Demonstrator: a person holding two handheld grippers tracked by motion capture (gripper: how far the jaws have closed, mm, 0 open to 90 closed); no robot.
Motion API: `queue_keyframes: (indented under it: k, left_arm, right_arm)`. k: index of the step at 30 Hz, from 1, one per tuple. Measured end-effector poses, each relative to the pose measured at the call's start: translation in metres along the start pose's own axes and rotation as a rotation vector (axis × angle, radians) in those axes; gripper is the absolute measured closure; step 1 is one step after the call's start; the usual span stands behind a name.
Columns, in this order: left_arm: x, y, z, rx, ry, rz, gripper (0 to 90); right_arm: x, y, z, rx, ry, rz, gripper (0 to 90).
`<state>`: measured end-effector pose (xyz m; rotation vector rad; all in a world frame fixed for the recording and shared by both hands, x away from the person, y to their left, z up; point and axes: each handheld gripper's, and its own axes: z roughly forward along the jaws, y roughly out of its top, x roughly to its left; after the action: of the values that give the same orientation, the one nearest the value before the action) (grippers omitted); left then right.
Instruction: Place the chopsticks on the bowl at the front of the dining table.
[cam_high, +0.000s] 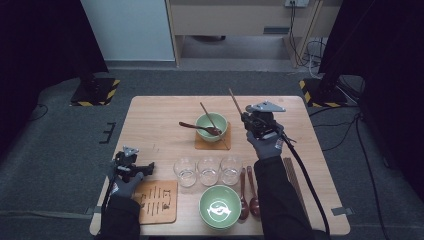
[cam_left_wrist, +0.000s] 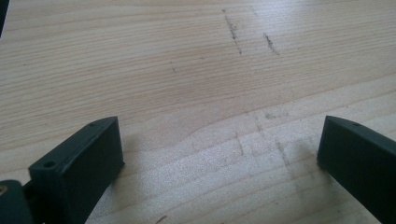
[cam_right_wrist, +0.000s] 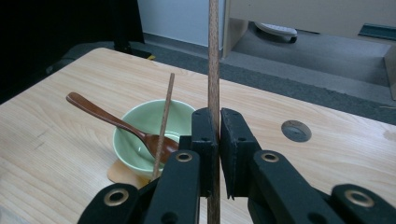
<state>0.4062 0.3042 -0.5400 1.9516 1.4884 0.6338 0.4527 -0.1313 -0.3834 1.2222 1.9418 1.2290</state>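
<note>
right gripper (cam_right_wrist: 214, 140): clamped on upright chopstick (cam_right_wrist: 213, 56), pinched between pads | left gripper (cam_left_wrist: 219, 154): spread wide over bare table (cam_left_wrist: 187, 70)

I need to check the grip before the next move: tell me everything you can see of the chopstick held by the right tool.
The thin brown wooden chopstick is a straight, round stick with visible grain. It stands nearly upright, clamped between the black jaws of the right tool, which are shut on its lower part; most of its length rises above them. In the high view it hangs above the table, right of the pale green bowl, touching nothing else.
</note>
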Motion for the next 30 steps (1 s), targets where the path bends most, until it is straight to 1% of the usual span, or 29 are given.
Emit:
queue_keyframes:
  k: [2, 4, 6, 11, 14, 16, 20, 22, 27, 30]
  left_arm:
    - [0.000, 0.000, 0.000, 0.000, 0.000, 0.000, 0.0]
    - [0.000, 0.000, 0.000, 0.000, 0.000, 0.000, 0.0]
    - [0.000, 0.000, 0.000, 0.000, 0.000, 0.000, 0.0]
    - [0.000, 0.000, 0.000, 0.000, 0.000, 0.000, 0.0]
    - [0.000, 0.000, 0.000, 0.000, 0.000, 0.000, 0.0]
    - [0.000, 0.000, 0.000, 0.000, 0.000, 0.000, 0.0]
    - [0.000, 0.000, 0.000, 0.000, 0.000, 0.000, 0.0]
    - [0.000, 0.000, 0.000, 0.000, 0.000, 0.000, 0.0]
    - [0.000, 0.000, 0.000, 0.000, 0.000, 0.001, 0.0]
    - [0.000, 0.000, 0.000, 0.000, -0.001, 0.000, 0.0]
  right_arm:
    - [0.002, 0.003, 0.003, 0.000, -0.001, -0.007, 84.8]
    - [0.002, 0.004, 0.005, -0.007, 0.005, 0.001, 84.8]
    - [0.003, 0.006, 0.008, 0.000, -0.002, -0.007, 84.8]
    - [0.006, 0.009, 0.015, -0.006, 0.005, -0.011, 84.8]
    - [0.007, 0.011, 0.018, -0.016, 0.017, 0.002, 84.8]
    - [0.007, 0.012, 0.021, -0.011, 0.013, -0.003, 84.8]
    - [0.009, 0.017, 0.026, -0.014, 0.020, -0.004, 84.8]
    - [0.010, 0.019, 0.027, -0.024, 0.028, 0.000, 84.8]
    - [0.013, 0.026, 0.031, -0.034, 0.026, -0.005, 84.8]
    - [0.012, 0.028, 0.033, -0.049, 0.039, 0.019, 84.8]
